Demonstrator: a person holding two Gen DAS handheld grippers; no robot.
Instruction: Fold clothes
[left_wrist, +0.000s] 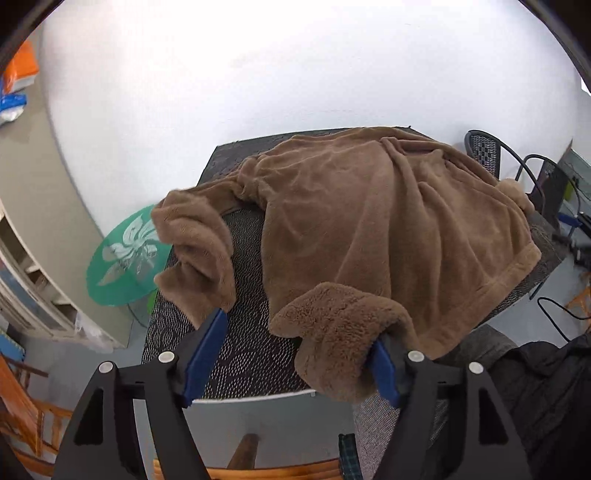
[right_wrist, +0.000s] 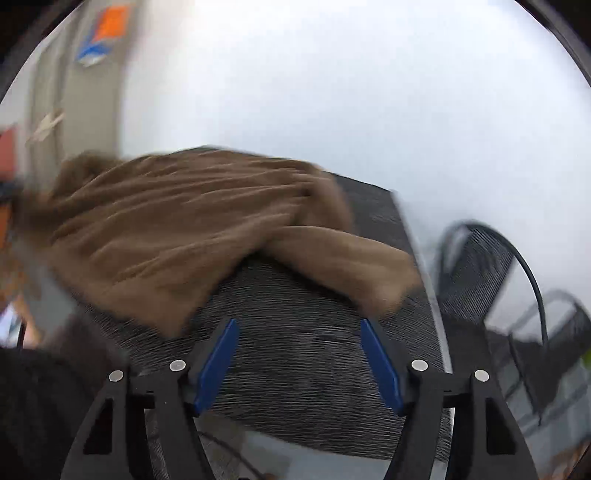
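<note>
Between my two claws, a brown fleece garment (left_wrist: 369, 221) waits to be folded.
Low in frame, my left claw (left_wrist: 295, 354) stands wide, a fluffy hem draped over its right finger, unpinched; my right claw (right_wrist: 299, 362) gapes empty over the dark woven table (right_wrist: 295, 369). I judge I'm still arranging; next, pinch a hem. Beyond: white wall, black mesh chair (left_wrist: 487, 151) upper right.

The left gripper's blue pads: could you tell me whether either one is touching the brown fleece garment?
Touching: in the left wrist view the fleece garment drapes against one blue pad.
</note>
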